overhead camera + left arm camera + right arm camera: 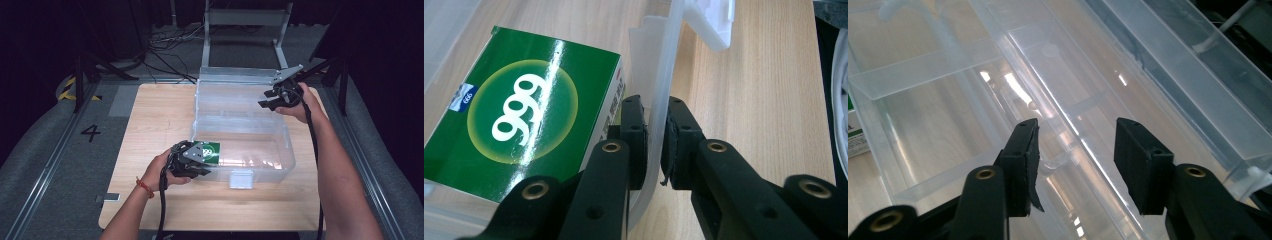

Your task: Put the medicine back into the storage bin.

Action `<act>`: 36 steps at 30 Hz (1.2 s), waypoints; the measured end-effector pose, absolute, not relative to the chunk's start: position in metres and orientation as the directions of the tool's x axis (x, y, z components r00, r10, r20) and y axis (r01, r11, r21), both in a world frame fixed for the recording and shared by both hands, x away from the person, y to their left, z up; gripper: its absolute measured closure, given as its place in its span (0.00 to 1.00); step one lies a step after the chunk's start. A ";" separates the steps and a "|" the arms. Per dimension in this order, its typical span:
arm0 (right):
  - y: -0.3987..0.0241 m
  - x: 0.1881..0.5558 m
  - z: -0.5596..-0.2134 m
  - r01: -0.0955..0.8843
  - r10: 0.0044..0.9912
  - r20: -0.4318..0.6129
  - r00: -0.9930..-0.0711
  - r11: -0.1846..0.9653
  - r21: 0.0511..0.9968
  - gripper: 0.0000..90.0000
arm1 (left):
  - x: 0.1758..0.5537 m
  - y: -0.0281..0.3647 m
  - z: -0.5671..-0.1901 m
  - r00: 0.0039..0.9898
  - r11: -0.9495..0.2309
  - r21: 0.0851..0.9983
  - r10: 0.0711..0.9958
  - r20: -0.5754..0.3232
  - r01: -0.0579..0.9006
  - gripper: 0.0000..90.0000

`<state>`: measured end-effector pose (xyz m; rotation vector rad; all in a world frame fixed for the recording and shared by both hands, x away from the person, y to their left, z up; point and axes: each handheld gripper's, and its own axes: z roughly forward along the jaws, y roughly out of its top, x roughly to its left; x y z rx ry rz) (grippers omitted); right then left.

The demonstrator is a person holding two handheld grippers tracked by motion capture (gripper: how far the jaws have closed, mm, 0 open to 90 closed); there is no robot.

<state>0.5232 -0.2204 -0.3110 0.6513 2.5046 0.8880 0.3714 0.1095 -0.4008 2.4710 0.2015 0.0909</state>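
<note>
At 7 o'clock on the clear box [280,150], the left gripper [655,145] pinches the front wall, steadying it; a green carton [210,152] lies inside beside it. Toward 1 o'clock the right gripper [1075,165] hovers half-open, empty, over the hinge edge near the lid [235,74]. Keep the left clamp firm; seat the right pads squarely on the lid rim before swinging.
</note>
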 end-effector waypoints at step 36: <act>-0.196 0.529 -0.306 0.148 0.300 -0.297 -0.906 0.885 0.442 0.95 | 0.366 0.109 -0.406 0.977 -0.759 0.633 0.214 0.022 0.152 0.88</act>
